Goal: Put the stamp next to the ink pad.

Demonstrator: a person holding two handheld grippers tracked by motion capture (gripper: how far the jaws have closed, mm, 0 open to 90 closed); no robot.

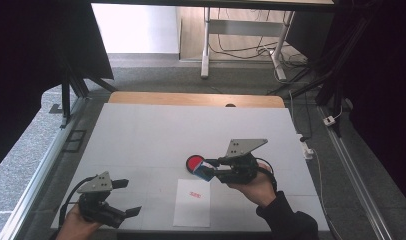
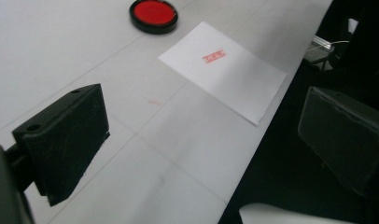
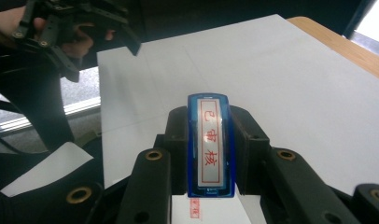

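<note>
A white-topped table fills the middle of the frame, its wooden far edge showing along the top. Grey speckled carpet lies to its left and beyond it, where the white legs of another desk stand at upper centre with loose cables beneath. Black drapes hang at upper left and along the right side, a metal rail runs down the left, and daylight falls on the pale floor at top.
</note>
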